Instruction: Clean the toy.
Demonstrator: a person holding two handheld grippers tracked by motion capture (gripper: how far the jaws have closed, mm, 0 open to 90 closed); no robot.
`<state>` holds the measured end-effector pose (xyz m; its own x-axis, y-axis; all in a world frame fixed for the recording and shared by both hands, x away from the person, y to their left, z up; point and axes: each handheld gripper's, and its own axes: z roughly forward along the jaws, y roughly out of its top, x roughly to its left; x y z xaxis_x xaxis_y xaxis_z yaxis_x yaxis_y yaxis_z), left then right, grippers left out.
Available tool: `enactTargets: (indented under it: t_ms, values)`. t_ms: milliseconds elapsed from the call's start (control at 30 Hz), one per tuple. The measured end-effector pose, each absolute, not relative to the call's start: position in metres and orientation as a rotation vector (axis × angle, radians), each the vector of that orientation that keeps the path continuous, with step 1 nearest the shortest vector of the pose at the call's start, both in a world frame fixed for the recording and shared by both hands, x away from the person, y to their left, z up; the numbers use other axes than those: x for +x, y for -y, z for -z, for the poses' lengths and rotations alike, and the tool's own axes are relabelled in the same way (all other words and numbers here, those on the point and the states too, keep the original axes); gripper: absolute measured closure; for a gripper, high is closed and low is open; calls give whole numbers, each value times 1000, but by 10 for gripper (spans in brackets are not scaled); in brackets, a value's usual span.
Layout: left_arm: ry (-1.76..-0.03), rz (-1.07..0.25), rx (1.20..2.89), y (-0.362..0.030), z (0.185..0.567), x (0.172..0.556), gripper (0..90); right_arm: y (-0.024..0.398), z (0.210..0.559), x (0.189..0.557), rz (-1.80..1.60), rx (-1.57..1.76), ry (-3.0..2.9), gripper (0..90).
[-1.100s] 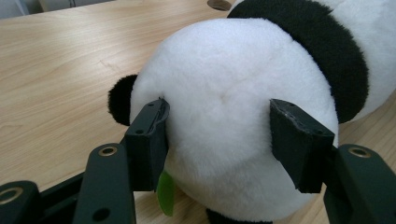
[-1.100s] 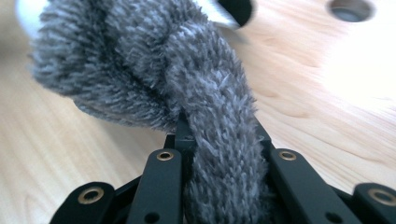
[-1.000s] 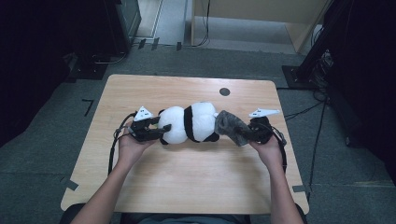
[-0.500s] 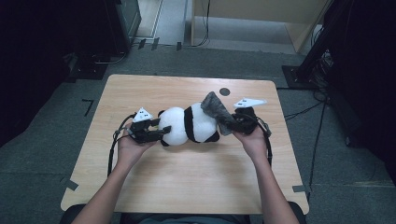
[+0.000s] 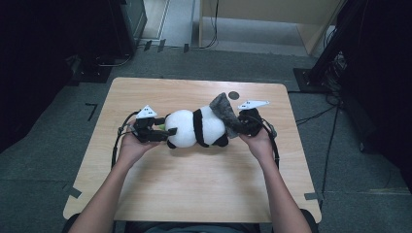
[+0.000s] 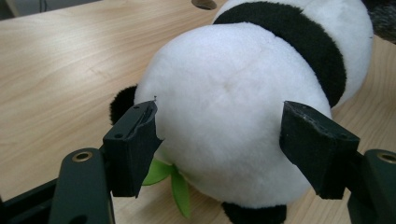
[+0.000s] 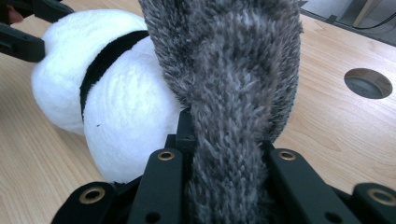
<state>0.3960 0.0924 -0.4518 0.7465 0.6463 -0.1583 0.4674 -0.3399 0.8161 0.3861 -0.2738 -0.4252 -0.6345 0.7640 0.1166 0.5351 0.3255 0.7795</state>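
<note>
A black-and-white panda plush [image 5: 197, 127] lies on its side at the middle of the wooden table [image 5: 145, 194]. My left gripper [image 5: 163, 132] is at its white head [image 6: 224, 107]. The jaws have just been opening, and the pads [image 6: 135, 144] now stand loosely on either side of the head without denting it. A green leaf [image 6: 175, 184] pokes out under the head. My right gripper [image 5: 243, 124] is shut on a grey furry piece [image 5: 224, 111], which it holds raised against the panda's other end. That fur [image 7: 233, 70] hides the right gripper's [image 7: 224, 149] fingertips.
A round cable hole [image 5: 234, 95] is in the table just behind the plush. Cables trail from both grippers along the person's forearms. Dark equipment and stands surround the table on the floor.
My right gripper has moved left and slightly up, lifting the grey fur from beside the panda onto its end. The left gripper's jaws have widened around the head.
</note>
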Motion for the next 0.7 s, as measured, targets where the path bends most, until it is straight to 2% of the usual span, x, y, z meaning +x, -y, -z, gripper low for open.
enactTargets:
  t_ms: [333,433,700]
  values:
    - [-717,-167,2043,-105,450,425,290,276,427,388,-1190,1138,-2337,748]
    - [-717,-137,2007,-112,451,429,298,277,428,388,-1188,1129,-2342,748]
    - [-777,-208,1999,-126,453,435,362,278,429,389,-1185,1113,-2346,747]
